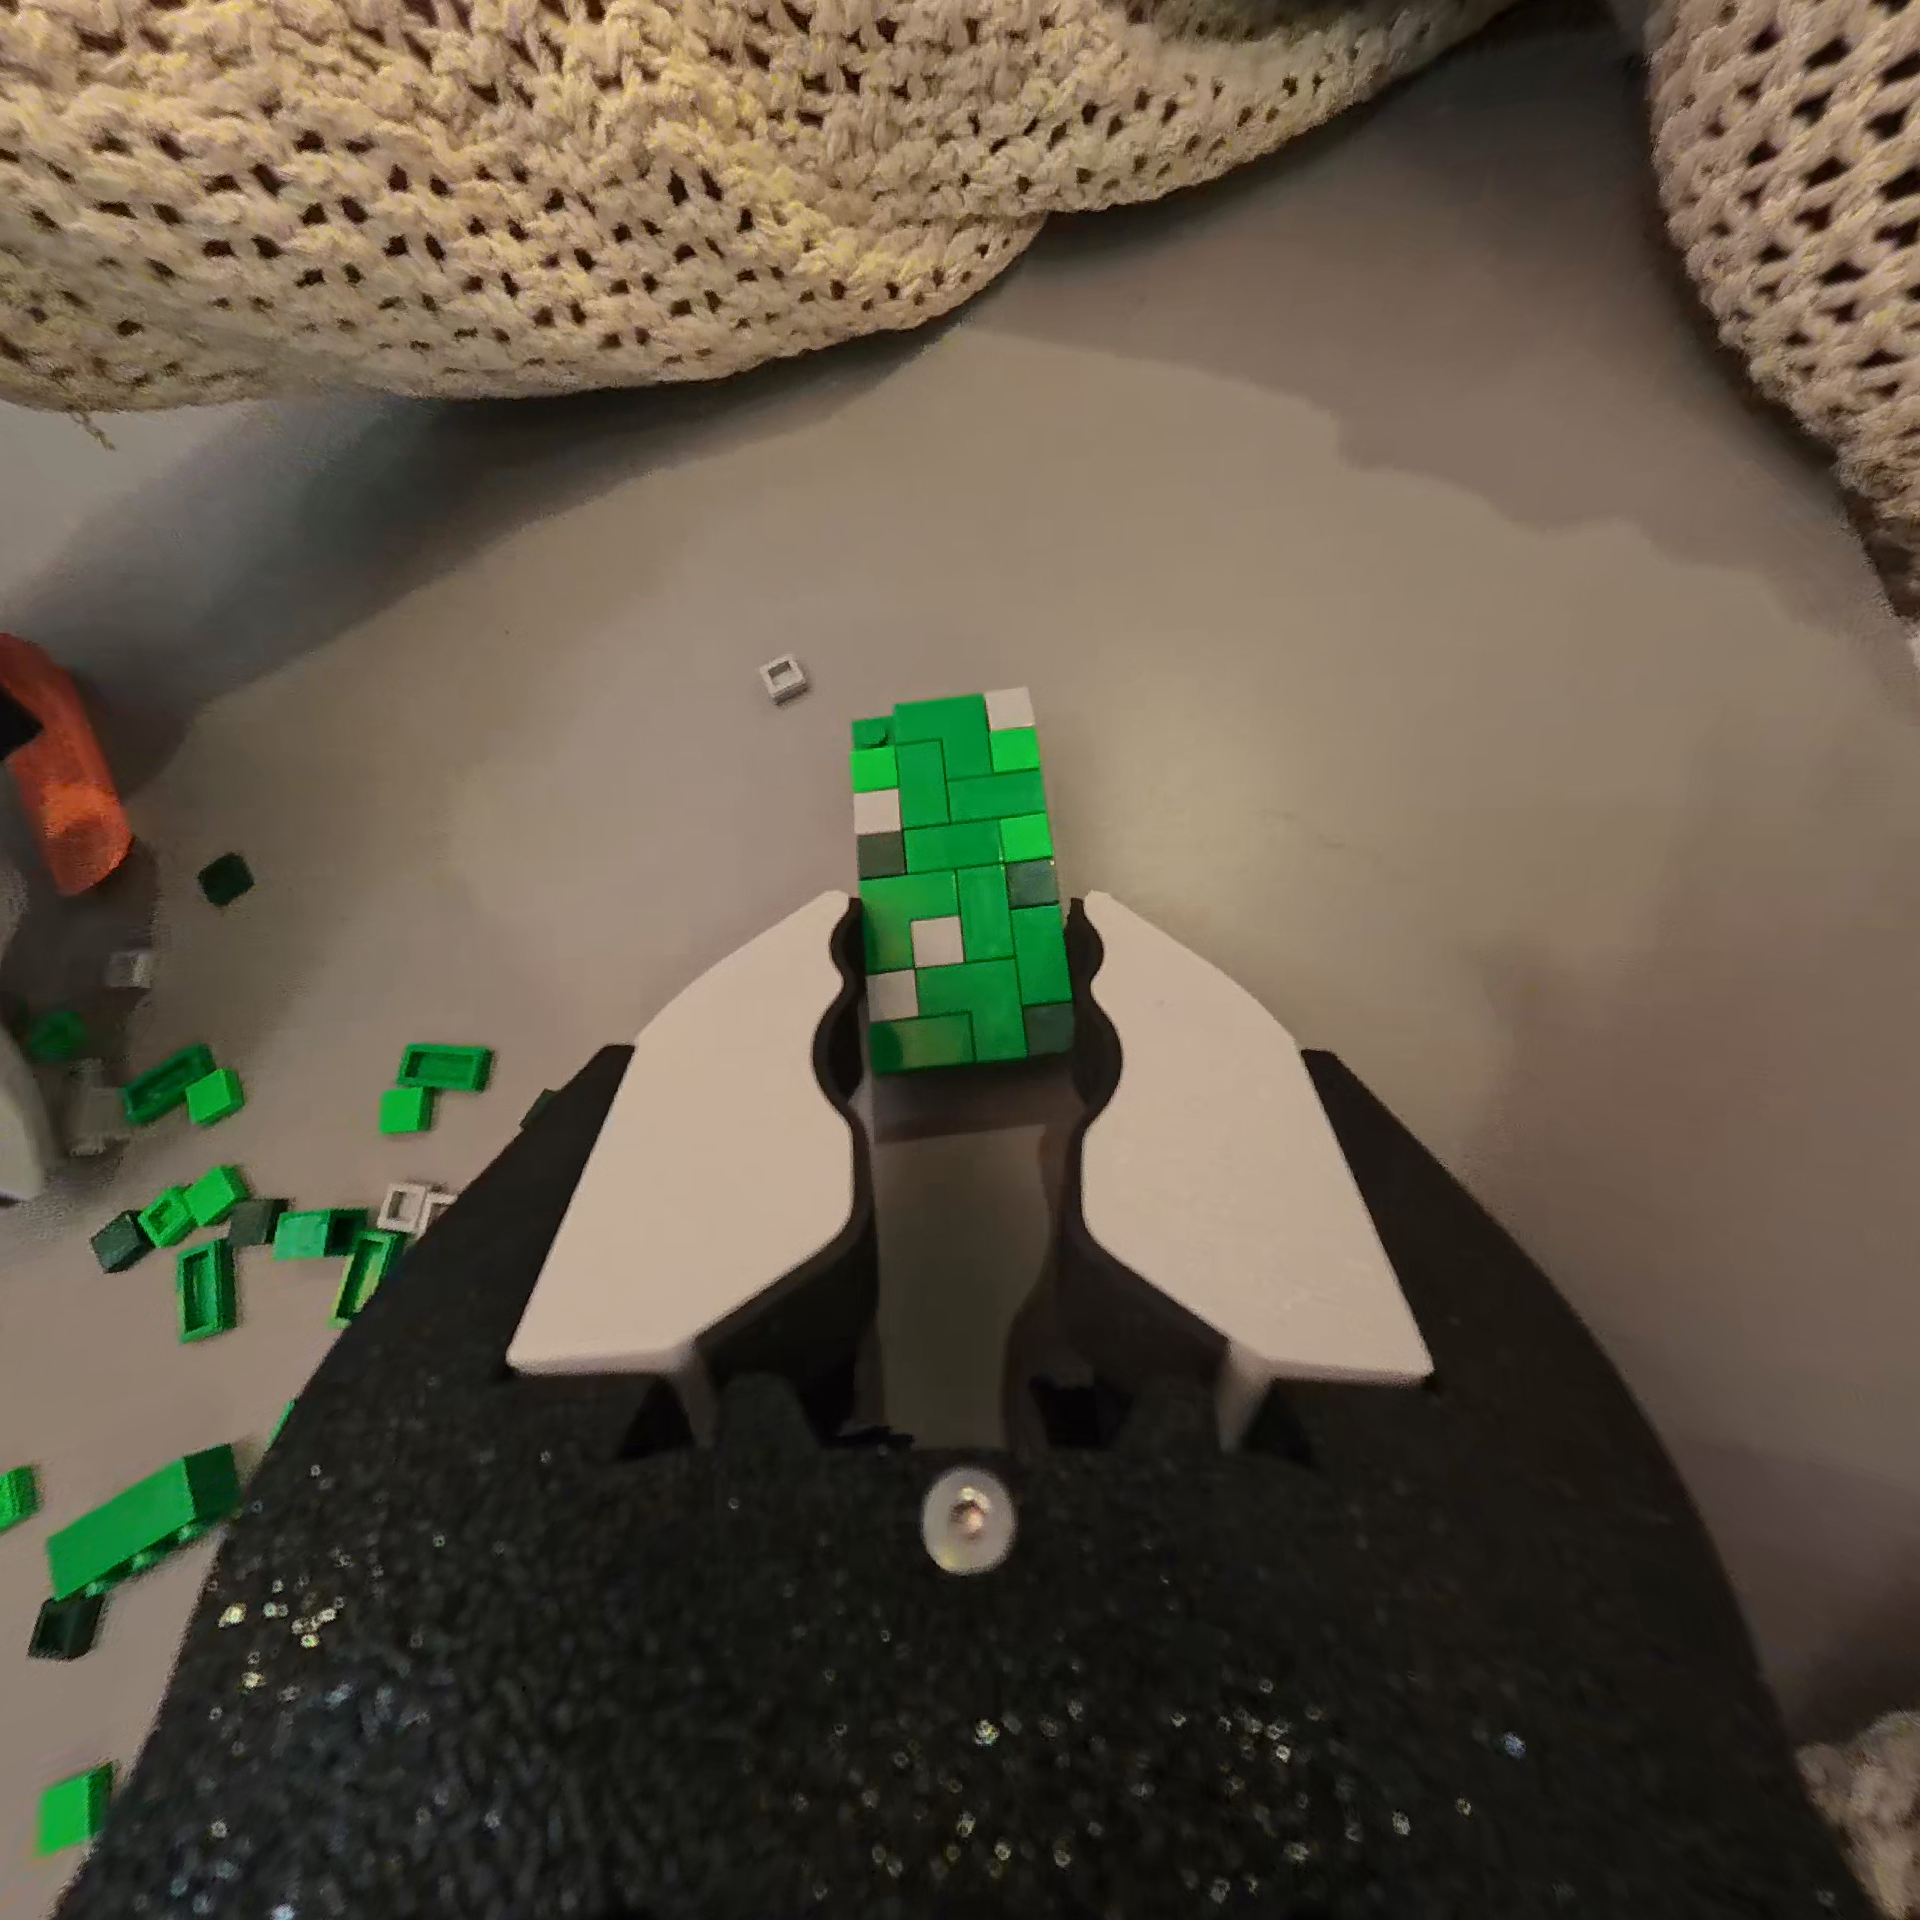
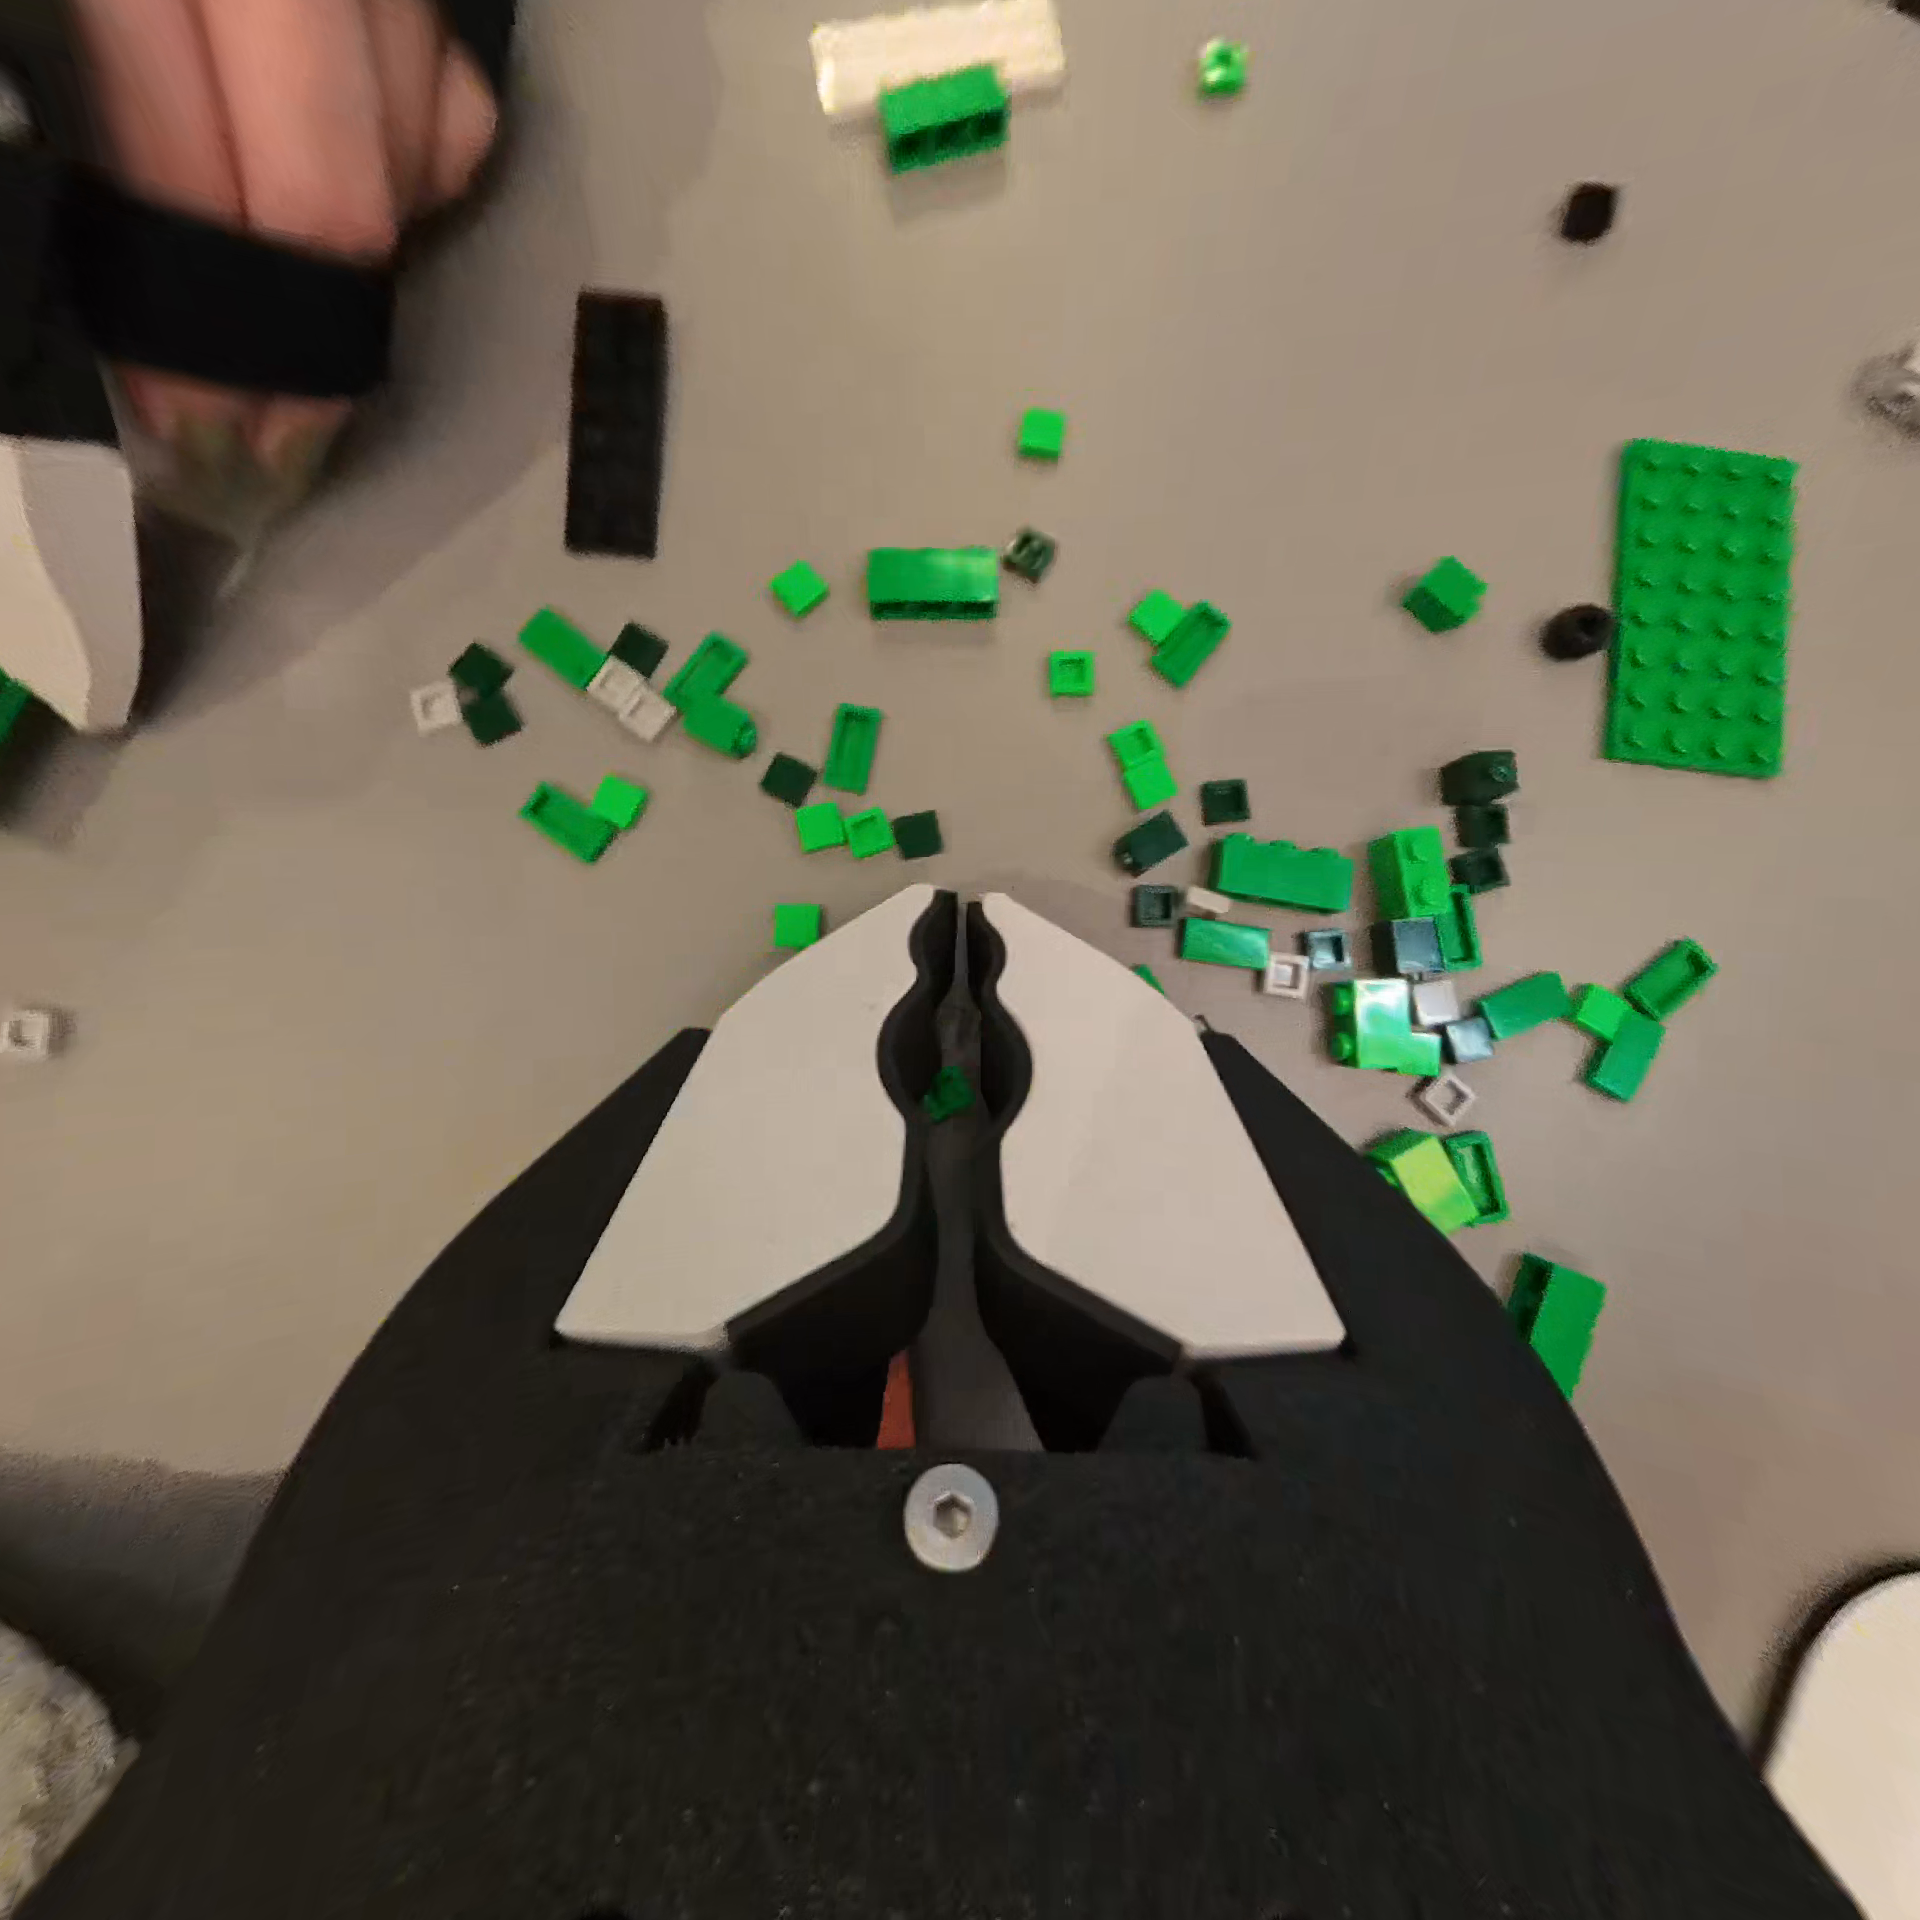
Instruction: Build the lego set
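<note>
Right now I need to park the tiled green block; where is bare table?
Bare grey table lies right of the tiled green block, up to the knitted fabric. Crowded: loose green pieces on its left.

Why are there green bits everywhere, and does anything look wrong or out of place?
Loose green pieces lie scattered on the grey table, many upside down. On the tiled green panel held by the left gripper, one far corner spot is still untiled, a stud showing. Nothing looks broken.
</note>
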`<state>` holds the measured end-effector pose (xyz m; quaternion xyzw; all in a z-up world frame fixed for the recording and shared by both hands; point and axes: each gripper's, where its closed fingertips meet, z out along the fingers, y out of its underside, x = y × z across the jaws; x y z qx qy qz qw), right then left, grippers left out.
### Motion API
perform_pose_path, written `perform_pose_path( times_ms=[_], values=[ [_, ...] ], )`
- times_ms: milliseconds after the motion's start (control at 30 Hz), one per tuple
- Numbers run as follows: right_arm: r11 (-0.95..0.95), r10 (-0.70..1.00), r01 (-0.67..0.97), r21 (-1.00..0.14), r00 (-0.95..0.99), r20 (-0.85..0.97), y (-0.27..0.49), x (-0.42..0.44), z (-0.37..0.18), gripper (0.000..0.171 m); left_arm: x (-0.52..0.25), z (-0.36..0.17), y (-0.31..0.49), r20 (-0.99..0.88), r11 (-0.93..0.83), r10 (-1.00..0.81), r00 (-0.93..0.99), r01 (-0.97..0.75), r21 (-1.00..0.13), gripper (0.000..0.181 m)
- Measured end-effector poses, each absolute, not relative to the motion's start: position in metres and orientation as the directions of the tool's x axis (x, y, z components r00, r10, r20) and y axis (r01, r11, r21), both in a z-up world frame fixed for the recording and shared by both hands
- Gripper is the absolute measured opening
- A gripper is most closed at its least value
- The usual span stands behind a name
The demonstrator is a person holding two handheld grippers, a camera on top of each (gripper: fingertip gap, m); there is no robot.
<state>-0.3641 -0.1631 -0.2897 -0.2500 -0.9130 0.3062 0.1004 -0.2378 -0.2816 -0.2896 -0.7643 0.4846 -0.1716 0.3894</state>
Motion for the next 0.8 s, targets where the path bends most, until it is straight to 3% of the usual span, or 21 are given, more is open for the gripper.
perform_pose_path(
  times_ms=[33, 300, 800],
  values=[
    [0.721, 0.499, 0.369, -0.587, -0.864, 0.070, -0.162, -0.364, -0.292, 0.003, -0.238, -0.289, -0.282, -0.115, -0.227, -0.874, 0.471, -0.607, -0.761, 0.037],
    [0.781, 0.397, 0.270, -0.563, -0.911, 0.114, -0.173, -0.363, -0.295, 0.008, -0.237, -0.289, -0.282, -0.103, -0.236, -0.875, 0.472, -0.604, -0.762, 0.037],
    [0.756, 0.351, 0.210, -0.620, -0.929, 0.113, -0.178, -0.370, -0.295, 0.010, -0.234, -0.289, -0.284, -0.084, -0.249, -0.877, 0.472, -0.599, -0.761, 0.036]
  ],
)
